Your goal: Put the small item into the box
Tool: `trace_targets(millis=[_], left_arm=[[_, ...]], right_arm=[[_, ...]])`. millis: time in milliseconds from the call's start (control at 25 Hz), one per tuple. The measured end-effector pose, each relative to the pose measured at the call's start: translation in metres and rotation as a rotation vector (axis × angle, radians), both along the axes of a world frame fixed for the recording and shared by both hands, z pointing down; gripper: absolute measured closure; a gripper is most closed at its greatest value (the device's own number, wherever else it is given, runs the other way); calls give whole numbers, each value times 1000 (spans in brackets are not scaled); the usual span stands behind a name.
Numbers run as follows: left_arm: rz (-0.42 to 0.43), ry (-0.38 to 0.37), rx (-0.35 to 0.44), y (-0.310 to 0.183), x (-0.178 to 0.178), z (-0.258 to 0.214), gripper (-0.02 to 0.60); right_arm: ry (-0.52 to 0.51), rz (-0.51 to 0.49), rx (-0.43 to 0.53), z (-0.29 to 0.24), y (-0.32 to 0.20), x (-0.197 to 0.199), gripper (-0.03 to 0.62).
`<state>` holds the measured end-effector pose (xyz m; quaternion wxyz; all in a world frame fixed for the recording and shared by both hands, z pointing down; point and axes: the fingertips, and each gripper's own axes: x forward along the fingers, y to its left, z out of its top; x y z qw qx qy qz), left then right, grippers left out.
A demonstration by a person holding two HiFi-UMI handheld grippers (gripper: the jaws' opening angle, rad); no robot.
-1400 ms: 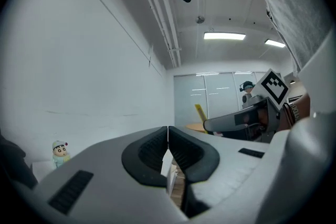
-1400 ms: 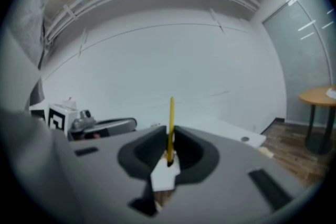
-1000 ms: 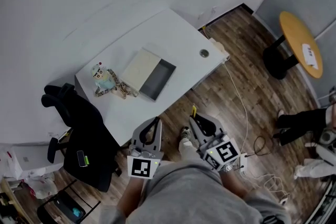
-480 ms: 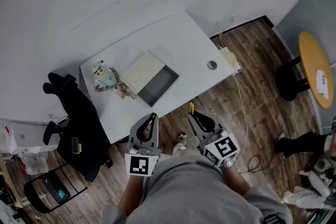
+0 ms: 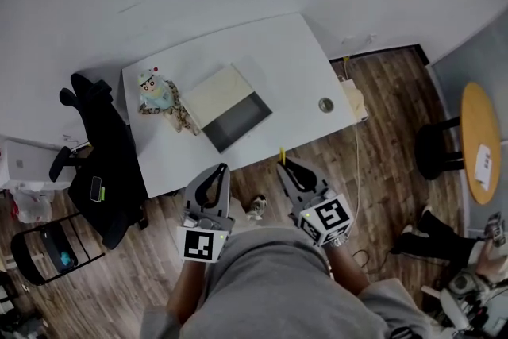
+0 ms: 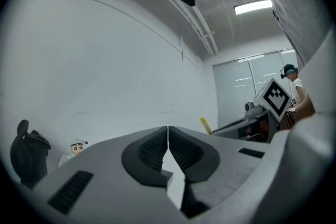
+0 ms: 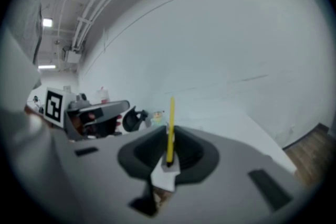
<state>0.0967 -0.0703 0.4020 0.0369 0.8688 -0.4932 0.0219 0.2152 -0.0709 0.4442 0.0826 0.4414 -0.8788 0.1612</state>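
Note:
An open box (image 5: 236, 119) with a dark inside and a cream lid (image 5: 210, 95) folded back lies on the white table (image 5: 270, 52). My right gripper (image 5: 282, 163) is shut on a thin yellow stick (image 7: 170, 128) that stands up from between its jaws (image 5: 282, 156). My left gripper (image 5: 223, 169) is shut with nothing in it. Both grippers hover over the wooden floor, short of the table's near edge. In the left gripper view the jaws meet at the tip (image 6: 168, 128).
A cartoon figure toy (image 5: 153, 90) with a patterned cloth (image 5: 181, 117) sits left of the box. A round metal disc (image 5: 325, 104) lies at the table's right end. A black chair with a jacket (image 5: 95, 147) stands at the left; a round wooden table (image 5: 479, 139) is far right.
The view has swung so the table sits more centred and closer. Both grippers have come nearer the table's edge, their jaws unchanged.

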Motion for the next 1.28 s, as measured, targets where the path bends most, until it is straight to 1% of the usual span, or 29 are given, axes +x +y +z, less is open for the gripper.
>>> trace_targets(millis=[120,320,480,800,1040,1280], left_arm=[[-26,13,-4,-6,0,4,545],[-40,24,-41,-16,-5,15,545],[-32,23,-55,-32,-7,22,545],[-22,30,-77,-68,-11,29,545],[-5,36,-87,-90,-20,37,545],[17,43,-85,-108,-30,46,545]], right_arm=[[23,-36,-21,9,-9,-2,528],[50,-68,-53,19,-23,-9,528],[76,-91,-64,26,-39,-17,528],[120,-129,-122,43,-75,-35,528],[188,-179,-127,61,-97,-52,528],[256,-222,-168,80,-115,-70,528]])
